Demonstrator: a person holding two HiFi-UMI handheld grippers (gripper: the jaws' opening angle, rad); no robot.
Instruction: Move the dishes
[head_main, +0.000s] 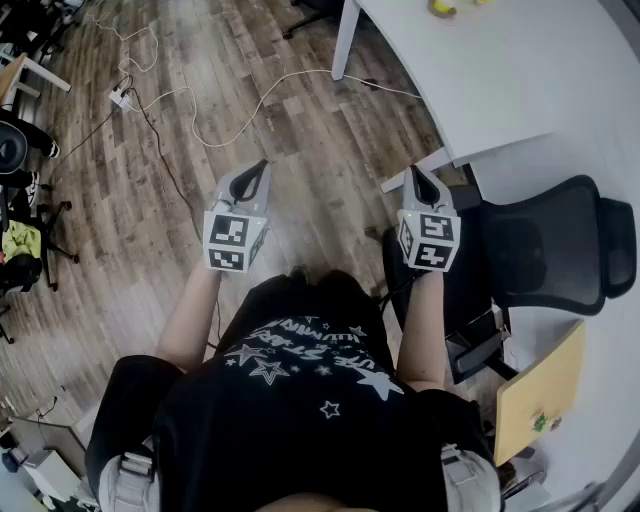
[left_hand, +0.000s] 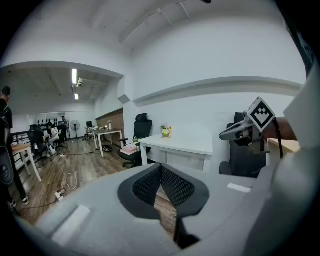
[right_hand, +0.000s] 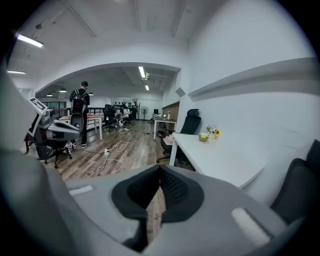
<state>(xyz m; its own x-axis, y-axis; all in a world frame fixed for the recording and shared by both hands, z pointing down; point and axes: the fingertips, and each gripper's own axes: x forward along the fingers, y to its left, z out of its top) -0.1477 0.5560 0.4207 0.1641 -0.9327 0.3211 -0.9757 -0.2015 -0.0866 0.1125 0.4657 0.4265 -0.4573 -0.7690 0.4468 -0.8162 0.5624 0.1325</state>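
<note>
Dishes do not show plainly. The likeliest one is a small yellow-green bowl (head_main: 441, 8) at the far end of the white table (head_main: 490, 80), at 1 o'clock from both grippers and well apart from them; it is too small to tell its shape or long axis.

Wooden floor (head_main: 250, 120) fills the 12 o'clock ground. A black office chair (head_main: 560, 245) stands at 3 o'clock, just beside the right gripper (head_main: 416, 172), the nearer one to the table. The left gripper (head_main: 260, 167) hangs over bare floor.

Both pairs of jaws are closed tip to tip, holding nothing. A white cable (head_main: 230, 125) loops across at 11 o'clock.

The reach probably has to clear the chair and the table corner.
</note>
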